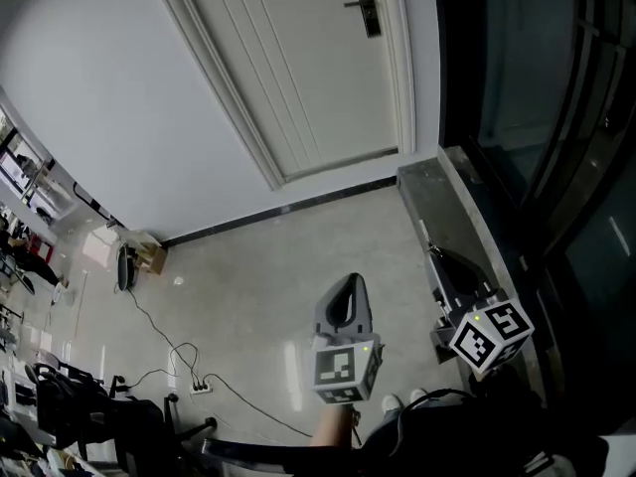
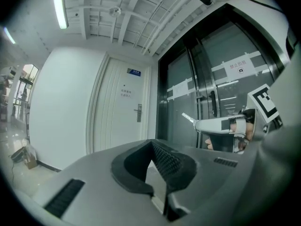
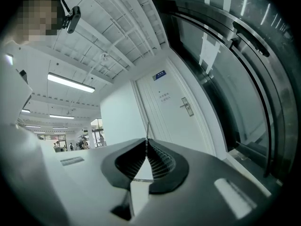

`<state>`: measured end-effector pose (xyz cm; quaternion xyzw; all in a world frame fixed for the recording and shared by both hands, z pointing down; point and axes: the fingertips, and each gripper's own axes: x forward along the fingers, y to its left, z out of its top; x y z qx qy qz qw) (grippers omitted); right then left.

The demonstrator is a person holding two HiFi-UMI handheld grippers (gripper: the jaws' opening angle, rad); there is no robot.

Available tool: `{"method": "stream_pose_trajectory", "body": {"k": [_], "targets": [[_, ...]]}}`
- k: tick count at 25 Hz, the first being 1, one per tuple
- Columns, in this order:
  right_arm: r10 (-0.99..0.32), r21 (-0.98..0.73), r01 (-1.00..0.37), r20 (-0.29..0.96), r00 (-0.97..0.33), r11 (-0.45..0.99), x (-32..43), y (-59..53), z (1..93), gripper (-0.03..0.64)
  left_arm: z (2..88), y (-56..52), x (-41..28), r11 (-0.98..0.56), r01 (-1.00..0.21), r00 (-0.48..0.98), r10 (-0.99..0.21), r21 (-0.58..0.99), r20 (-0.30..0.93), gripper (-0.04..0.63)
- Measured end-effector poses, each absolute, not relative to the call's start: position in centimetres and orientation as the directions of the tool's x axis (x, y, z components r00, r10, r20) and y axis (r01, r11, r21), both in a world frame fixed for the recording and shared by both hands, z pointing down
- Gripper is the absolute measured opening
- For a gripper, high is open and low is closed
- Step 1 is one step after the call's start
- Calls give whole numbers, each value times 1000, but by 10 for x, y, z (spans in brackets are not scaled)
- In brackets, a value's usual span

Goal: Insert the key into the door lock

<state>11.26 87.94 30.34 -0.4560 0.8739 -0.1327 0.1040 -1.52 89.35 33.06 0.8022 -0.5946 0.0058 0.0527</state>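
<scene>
**Key pinched in my right gripper, lock well off ahead**

Looking down from my head, I've got both grippers over the glossy pale floor [image 1: 248, 296]. Up top is the white panelled door [image 1: 298, 78], with the door lock [image 1: 366, 6] showing as a dark plate with a lever handle. This view doesn't let me make out the key.

The right gripper view does. My right gripper [image 3: 146, 141] has its jaws clamped on the key [image 3: 147, 130], a thin metal blade seen edge-on. It stands up from between the ribbed black pads [image 3: 160, 161]. Beyond it the lock sits on the door's right side, well apart from the key tip, and there's a small blue sign [image 3: 160, 74] above.

The left gripper view gives me the same key from the side. It's slim and silvery, poking out past the right gripper's smooth grey tips, in front of the dark glass wall [image 2: 207, 84].

My left gripper [image 2: 151, 144] has its jaws pressed together at the tips, with nothing between them. It has the same smooth grey shell and dark ribbed lining.
</scene>
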Motion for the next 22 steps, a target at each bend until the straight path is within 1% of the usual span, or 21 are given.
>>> {"method": "stream_pose_trajectory", "body": {"k": [4, 7, 10, 12, 17, 22], "targets": [[-836, -310, -782, -94, -541, 541, 107, 861, 292, 6, 303, 876, -33, -264, -965, 264, -964, -6, -30, 0], [-853, -283, -806, -118, -509, 520, 97, 854, 290, 6, 298, 869, -56, -207, -977, 203, -976, 46, -82, 0], [-869, -254, -831, -130, -478, 495, 90, 842, 284, 6, 308, 851, -69, -193, -970, 185, -981, 151, -63, 0], [-873, -238, -840, -131, -469, 487, 90, 830, 282, 6, 318, 836, -68, -196, -964, 194, -981, 177, -31, 0], [-869, -244, -834, -136, -476, 495, 89, 774, 289, 6, 331, 780, -72, -161, -974, 162, -987, 159, -9, 0], [-853, -245, -817, -126, -506, 521, 96, 687, 284, 6, 322, 698, -56, -165, -978, 165, -986, 130, -12, 0]]}}
